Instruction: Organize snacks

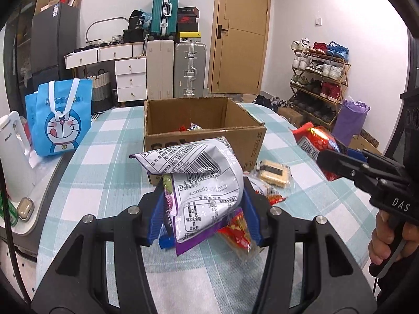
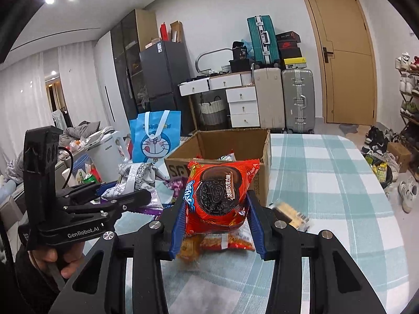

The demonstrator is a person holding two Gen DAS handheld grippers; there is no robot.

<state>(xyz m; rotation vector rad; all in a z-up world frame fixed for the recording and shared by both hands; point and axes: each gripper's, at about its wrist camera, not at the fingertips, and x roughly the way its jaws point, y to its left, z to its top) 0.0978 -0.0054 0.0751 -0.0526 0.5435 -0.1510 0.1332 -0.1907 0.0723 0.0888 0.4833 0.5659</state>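
My left gripper (image 1: 205, 206) is shut on a silver and purple snack bag (image 1: 204, 183), held above the checked tablecloth (image 1: 104, 162) just short of the open cardboard box (image 1: 204, 128). My right gripper (image 2: 214, 209) is shut on a red Oreo packet (image 2: 217, 191), also lifted in front of the cardboard box (image 2: 225, 144). The box holds a few snacks. Loose snacks lie on the cloth below: red wrappers (image 1: 235, 233) and a yellow wafer pack (image 1: 275, 174). Each gripper shows in the other's view, the left gripper (image 2: 125, 191) and the right gripper (image 1: 330, 159).
A blue cartoon tote bag (image 1: 60, 117) stands left of the box, with a white kettle (image 1: 13, 157) beside it. Suitcases, white drawers and a wooden door line the far wall. A shoe rack (image 1: 319, 78) stands to the right. The table's right half is bare cloth (image 2: 327, 183).
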